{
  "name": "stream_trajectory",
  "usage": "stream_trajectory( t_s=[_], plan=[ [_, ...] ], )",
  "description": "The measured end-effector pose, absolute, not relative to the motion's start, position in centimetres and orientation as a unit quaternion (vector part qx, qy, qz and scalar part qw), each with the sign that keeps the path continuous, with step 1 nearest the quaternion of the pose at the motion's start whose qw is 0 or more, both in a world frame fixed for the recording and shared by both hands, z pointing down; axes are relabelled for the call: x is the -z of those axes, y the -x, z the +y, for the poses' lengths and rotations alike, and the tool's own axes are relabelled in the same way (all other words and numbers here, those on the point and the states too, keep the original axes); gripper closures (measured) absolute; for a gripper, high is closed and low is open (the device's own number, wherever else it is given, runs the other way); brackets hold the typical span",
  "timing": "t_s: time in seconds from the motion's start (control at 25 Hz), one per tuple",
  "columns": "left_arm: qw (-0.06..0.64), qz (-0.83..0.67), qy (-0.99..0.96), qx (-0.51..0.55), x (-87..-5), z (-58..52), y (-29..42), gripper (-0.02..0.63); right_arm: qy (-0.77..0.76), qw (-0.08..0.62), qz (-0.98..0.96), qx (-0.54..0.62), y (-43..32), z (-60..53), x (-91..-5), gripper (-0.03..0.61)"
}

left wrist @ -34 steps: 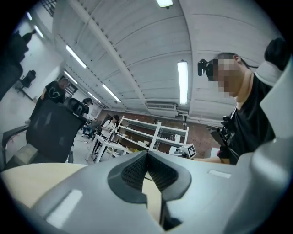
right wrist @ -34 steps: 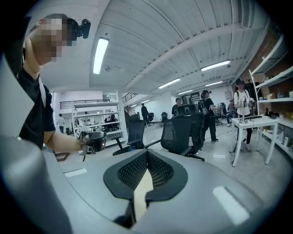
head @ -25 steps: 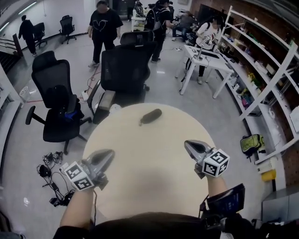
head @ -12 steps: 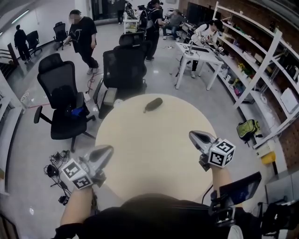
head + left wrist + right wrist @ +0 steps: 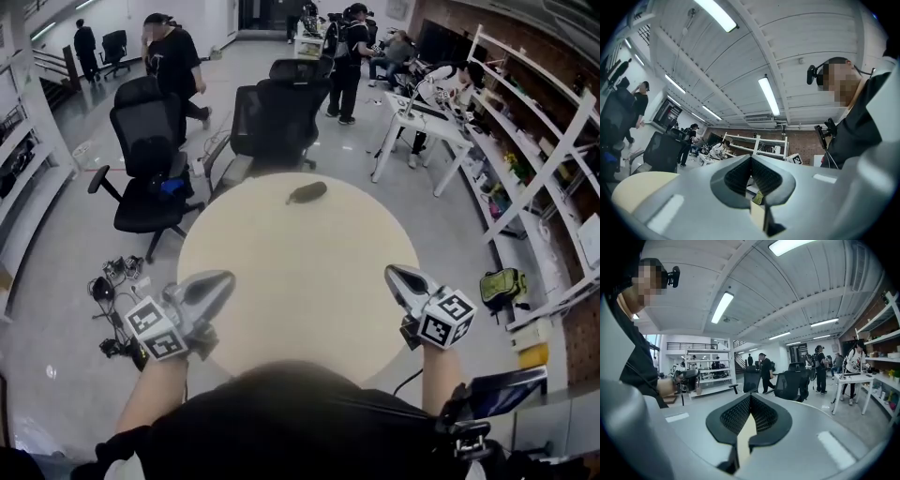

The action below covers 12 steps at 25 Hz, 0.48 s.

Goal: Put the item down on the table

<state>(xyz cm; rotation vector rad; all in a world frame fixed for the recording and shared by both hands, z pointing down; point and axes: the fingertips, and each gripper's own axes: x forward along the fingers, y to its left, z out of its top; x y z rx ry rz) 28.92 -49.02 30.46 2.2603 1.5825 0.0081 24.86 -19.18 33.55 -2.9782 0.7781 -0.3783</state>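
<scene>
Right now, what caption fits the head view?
Left gripper and right gripper, jaws shut, flank a round table; a dark item lies near its far edge.

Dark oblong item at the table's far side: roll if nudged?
Likely rolls sideways: the dark item looks rounded and elongated. Small against the table, so probably light. Near the far rim; a push might drop it.

Pretty bright, even indoor light here, all from long tube lights (image 5: 768,96) on the white ceiling (image 5: 797,282), and they blow out to pure white in both gripper views. The grey floor (image 5: 356,155) has a soft sheen. There's a faint, fuzzy shadow on the table (image 5: 281,253) along the edge nearest the person. Heavy fisheye everywhere: straight lines bow, corners go dark, and anything right up at the lens looks soft.
</scene>
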Motion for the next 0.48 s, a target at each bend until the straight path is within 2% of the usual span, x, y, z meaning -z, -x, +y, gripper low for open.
stream_trajectory(
  t_s=[0.28,0.48],
  plan=[
    [0.195,0.555,-0.809,0.001,-29.6,-43.9,-22.8,0.614,0.944,0.060,0.301,0.117,-19.4,-17.0,-34.2,0.565],
    [0.182,0.566,-0.804,0.014,-28.6,-44.2,-20.7,0.614,0.943,0.079,0.309,0.093,-17.7,-18.2,-32.8,0.565]
  ],
)
